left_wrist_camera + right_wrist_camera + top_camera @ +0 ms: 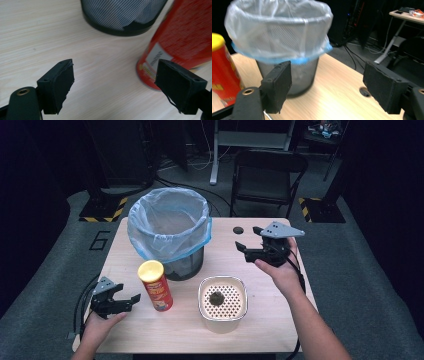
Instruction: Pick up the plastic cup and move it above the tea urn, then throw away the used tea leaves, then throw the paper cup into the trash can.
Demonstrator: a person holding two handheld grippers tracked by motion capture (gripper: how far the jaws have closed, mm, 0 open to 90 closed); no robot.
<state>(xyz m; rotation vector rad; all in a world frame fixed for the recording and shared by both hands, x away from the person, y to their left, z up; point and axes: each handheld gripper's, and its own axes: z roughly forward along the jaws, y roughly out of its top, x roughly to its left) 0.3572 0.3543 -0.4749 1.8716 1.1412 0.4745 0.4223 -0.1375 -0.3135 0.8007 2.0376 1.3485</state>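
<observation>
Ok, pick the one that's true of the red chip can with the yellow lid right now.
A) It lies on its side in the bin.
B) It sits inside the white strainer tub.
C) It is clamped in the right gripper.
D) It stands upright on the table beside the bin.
D: the chip can stands upright on the table, just in front of the bin, with the open left gripper close beside it and not touching.

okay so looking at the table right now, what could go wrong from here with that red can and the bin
The left gripper is open beside the upright red can, with one pad close to its base; a glancing touch could tip the tall can, maybe onto the strainer tub. The bin stands just behind the can, so a lift could snag the loose liner. The right gripper, open near the bin, might crowd the left.
</observation>
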